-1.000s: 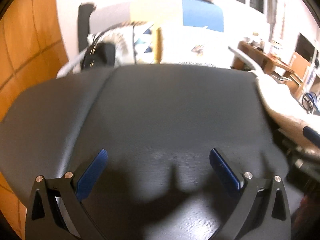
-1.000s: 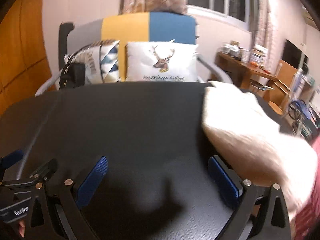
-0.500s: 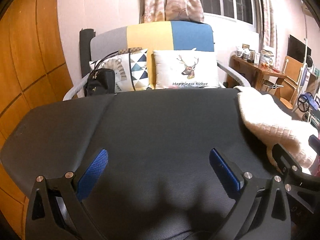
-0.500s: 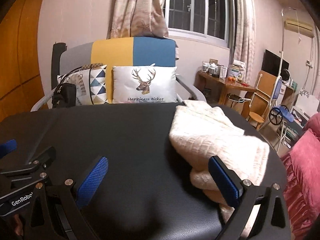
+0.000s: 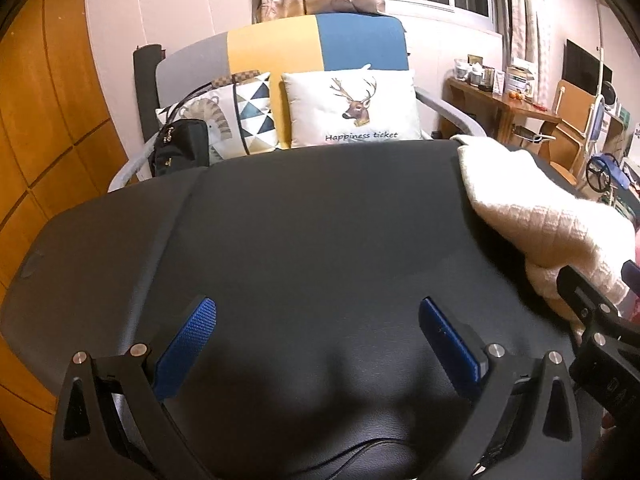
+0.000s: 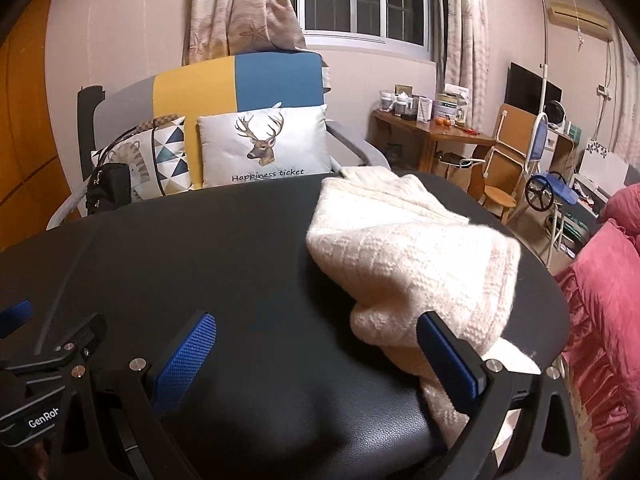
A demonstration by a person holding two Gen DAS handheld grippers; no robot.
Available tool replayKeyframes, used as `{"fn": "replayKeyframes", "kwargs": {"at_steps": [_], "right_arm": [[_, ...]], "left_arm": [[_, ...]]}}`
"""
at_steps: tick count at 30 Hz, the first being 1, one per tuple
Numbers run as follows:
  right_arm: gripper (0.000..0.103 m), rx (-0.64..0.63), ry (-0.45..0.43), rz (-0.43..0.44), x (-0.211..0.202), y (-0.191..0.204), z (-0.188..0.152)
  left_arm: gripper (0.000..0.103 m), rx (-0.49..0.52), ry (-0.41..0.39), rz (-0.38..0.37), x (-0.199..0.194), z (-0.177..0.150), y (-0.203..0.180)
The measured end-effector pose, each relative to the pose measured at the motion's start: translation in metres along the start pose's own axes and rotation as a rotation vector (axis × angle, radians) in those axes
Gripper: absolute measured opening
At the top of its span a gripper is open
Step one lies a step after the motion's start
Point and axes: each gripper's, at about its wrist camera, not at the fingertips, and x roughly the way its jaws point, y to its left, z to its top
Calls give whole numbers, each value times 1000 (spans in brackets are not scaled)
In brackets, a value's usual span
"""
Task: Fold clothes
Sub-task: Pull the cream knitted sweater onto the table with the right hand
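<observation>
A cream knitted garment lies folded in a thick bundle on the right side of the black table. In the left wrist view the same garment sits at the table's right edge. My right gripper is open, raised above the table's near edge; its right finger stands in front of the bundle's near end, holding nothing. My left gripper is open over bare black surface, left of the garment. Each gripper's frame shows at the side of the other's view.
Behind the table stands a grey, yellow and blue sofa with a deer cushion, a patterned cushion and a black bag. A wooden desk, chairs and clutter fill the right. Pink bedding lies near right.
Both cameras have risen and tilted up from close over the table, so the room now shows. The garment lies still on the right, and both grippers have stayed open.
</observation>
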Motion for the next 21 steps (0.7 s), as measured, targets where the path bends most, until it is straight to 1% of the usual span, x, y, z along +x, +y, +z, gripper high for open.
{"fn": "replayKeyframes", "kwargs": {"at_steps": [7,16,21], "right_arm": [[103,18,10,-21,4,-10,-3],[103,32,31,-52,11,-19,-6],[103,41,40,-55,15,-24,-7]], "left_arm": [[103,22,13,-23,2,-1,-14],[103,66,-12,-34,0,-2,-24],[103,80,-11,-33,1,-3,-28]]}}
